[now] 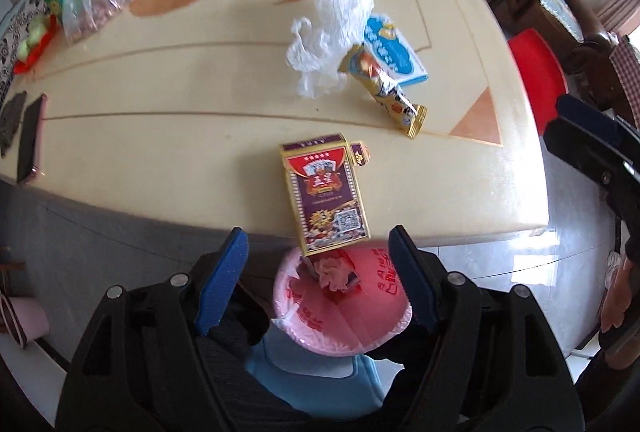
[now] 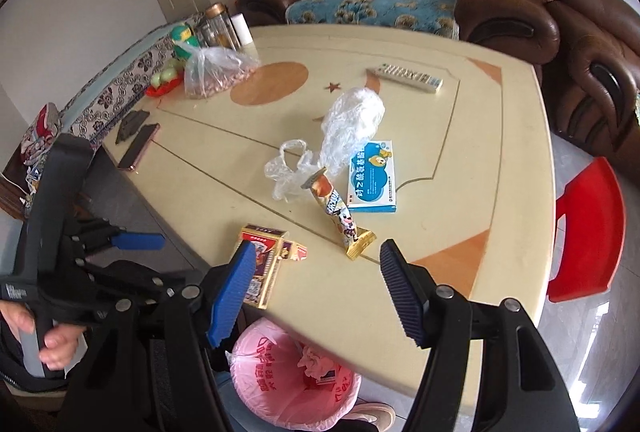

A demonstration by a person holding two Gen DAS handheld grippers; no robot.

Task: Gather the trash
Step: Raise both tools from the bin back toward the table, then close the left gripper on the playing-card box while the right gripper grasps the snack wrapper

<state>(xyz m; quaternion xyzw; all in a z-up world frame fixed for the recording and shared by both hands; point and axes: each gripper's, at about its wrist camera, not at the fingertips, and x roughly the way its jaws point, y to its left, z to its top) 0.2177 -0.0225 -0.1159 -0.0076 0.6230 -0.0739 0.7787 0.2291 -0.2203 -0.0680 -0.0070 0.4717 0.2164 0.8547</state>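
Left wrist: card box [image 1: 326, 193] beyond hand-held gripper [image 1: 316, 284]

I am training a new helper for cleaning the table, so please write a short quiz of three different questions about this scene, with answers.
1. True or false: the card box lies in the middle of the table.
2. What lines the bin below the table edge?
A. a pink bag
B. a black bag
C. nothing
3. Fill in: the snack wrapper lies between the crumpled clear bag and the blue ____.

Key
1. False: it lies at the near edge, one end over the bin.
2. A
3. medicine box
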